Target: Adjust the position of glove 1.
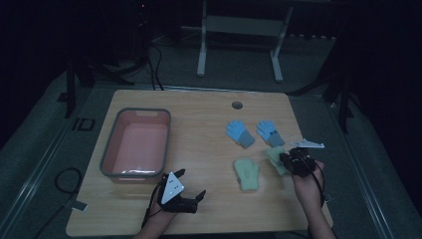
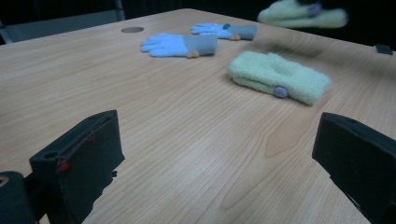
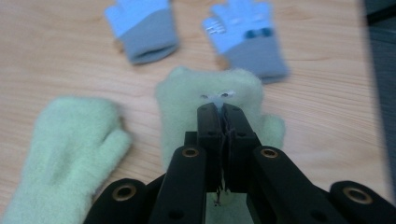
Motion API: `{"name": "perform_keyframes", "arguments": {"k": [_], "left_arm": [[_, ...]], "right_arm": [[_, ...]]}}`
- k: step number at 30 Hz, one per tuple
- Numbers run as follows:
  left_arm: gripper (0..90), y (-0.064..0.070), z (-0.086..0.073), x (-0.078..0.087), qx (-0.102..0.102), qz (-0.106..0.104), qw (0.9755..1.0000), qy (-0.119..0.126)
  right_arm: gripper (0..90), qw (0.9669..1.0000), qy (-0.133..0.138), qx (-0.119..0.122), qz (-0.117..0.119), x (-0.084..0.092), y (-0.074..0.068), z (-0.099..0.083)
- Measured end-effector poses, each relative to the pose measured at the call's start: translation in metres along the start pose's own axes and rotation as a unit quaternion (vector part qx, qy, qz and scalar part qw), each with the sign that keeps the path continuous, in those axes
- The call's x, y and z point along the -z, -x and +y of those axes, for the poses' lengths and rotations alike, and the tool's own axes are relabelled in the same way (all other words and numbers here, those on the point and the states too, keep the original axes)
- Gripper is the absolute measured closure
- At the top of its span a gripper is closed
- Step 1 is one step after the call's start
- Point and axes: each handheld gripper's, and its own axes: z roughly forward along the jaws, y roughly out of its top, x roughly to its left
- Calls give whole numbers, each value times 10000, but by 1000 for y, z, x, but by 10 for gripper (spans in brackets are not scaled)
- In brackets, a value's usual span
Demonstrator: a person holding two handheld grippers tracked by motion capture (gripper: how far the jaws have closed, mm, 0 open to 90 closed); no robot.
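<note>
While left gripper (image 1: 191,185) rests near table's front edge, jaws spread wide over bare wood, right gripper (image 3: 223,112) clamps tight on cuff of green mitten (image 3: 187,100), lifted off wooden table (image 1: 199,124) at right side. Second green mitten (image 1: 247,174) lies flat just beside it. Two blue gloves (image 1: 240,133) sit farther back. Pink bin (image 1: 136,144) stands well apart at left.

Desk (image 1: 199,124): open wood through the middle between the pink bin (image 1: 135,143) at left and four gloves at right, namely two blue gloves (image 1: 240,133) near the far edge, one green mitten (image 1: 247,174) lying flat just before them.
</note>
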Motion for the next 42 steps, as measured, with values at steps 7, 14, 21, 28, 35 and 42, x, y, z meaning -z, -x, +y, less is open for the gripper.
{"name": "perform_keyframes", "arguments": {"k": [7,14,21,28,35,42], "left_arm": [[18,-1,0,0,0,-8,10000,-31],[18,0,0,0,-37,-22,10000,-23],[18,0,0,0,-46,-44,10000,-4],[18,0,0,0,-58,-55,10000,-13],[18,1,0,0,-72,-57,10000,-9],[18,0,0,0,-50,-54,10000,-11]], "right_arm": [[874,9985,157,-464,-228,24,0,-12],[874,9957,147,-868,-283,15,-10,-33],[874,9948,63,-900,-479,-2,-18,-45],[869,9945,-159,-869,-556,-19,-13,-55],[832,9965,-330,-653,-397,-26,-9,-56],[687,9991,-296,-292,-66,-13,7,-43]]}}
